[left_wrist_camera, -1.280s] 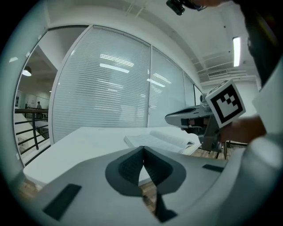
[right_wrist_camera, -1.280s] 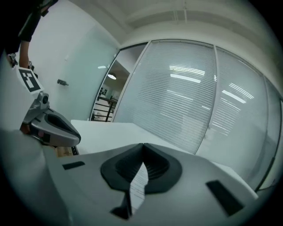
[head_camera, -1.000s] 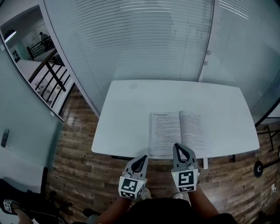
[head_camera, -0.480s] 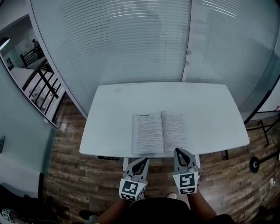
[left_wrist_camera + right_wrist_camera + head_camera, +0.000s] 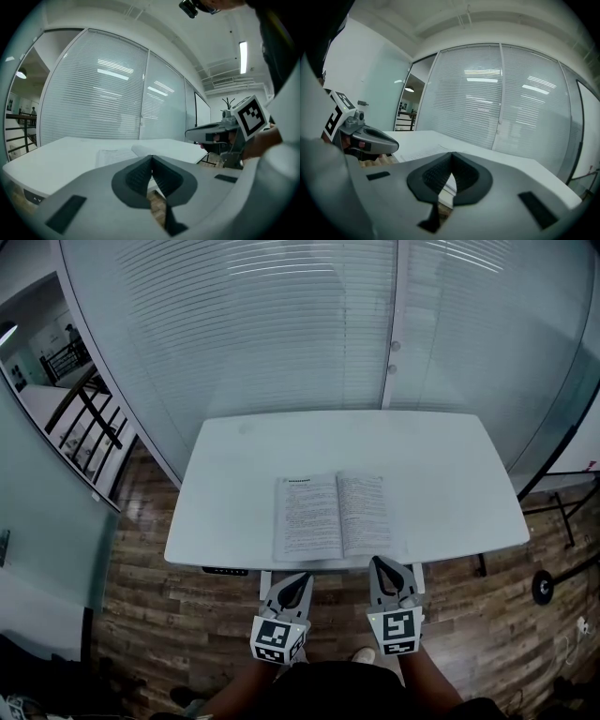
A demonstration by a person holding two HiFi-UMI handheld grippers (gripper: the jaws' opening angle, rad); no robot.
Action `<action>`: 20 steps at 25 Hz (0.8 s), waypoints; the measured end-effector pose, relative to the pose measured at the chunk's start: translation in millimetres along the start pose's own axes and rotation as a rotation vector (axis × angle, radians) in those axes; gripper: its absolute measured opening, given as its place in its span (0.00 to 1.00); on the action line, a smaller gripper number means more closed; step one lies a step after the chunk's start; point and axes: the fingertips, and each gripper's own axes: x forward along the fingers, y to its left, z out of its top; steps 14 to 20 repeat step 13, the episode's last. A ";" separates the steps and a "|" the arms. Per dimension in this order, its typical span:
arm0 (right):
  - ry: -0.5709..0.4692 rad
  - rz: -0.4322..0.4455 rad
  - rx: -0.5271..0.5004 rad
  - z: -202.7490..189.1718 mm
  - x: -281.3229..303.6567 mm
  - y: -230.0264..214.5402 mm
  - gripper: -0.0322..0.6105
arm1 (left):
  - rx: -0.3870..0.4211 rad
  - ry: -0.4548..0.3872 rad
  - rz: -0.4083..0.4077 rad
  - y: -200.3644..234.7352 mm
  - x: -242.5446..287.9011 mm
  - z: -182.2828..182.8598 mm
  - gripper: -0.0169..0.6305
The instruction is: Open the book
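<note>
Head view looks steeply down on a white desk (image 5: 244, 465) set against a glass wall with blinds (image 5: 281, 324) at 12 o'clock. The book (image 5: 330, 515) lies open and flat on the desk, its 2 printed pages facing up. It sits in the middle of the desk's width, toward the 6 o'clock edge, with its lower edge close to that edge.

Both grippers hang off the desk over the wooden floor (image 5: 141, 615), apart from the book. The left gripper (image 5: 305, 577) is at about 7 o'clock from the book and the right gripper (image 5: 377, 562) at about 5 o'clock. Both point toward 12 o'clock, each with a marker cube at its rear.

Left gripper view shows the left gripper (image 5: 151, 157) clenched, its dark pads meeting at the tip with nothing between them. Beyond the tip the open book (image 5: 115, 156) lies on the desk (image 5: 51, 159), and the right gripper (image 5: 190, 134) shows at 3 o'clock.

Right gripper view shows the right gripper (image 5: 451, 153) clenched too, pads together and empty. The book (image 5: 417, 152) lies beyond it at about 10 o'clock on the desk (image 5: 501, 164), and the left gripper (image 5: 393, 146) shows at 9 o'clock.
</note>
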 end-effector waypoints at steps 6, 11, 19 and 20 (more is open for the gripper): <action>0.015 -0.009 -0.036 -1.4 -1.7 0.1 0.05 | -0.004 0.001 0.021 -2.8 -4.0 -1.2 0.05; 0.037 -0.008 -0.040 -9.1 -1.3 -1.9 0.05 | -0.002 0.002 0.049 7.5 -5.8 -3.2 0.05; 0.043 -0.005 -0.044 -13.0 -0.1 -2.5 0.05 | -0.007 0.007 0.061 10.6 -5.5 -6.9 0.05; 0.043 -0.005 -0.044 -13.0 -0.1 -2.5 0.05 | -0.007 0.007 0.061 10.6 -5.5 -6.9 0.05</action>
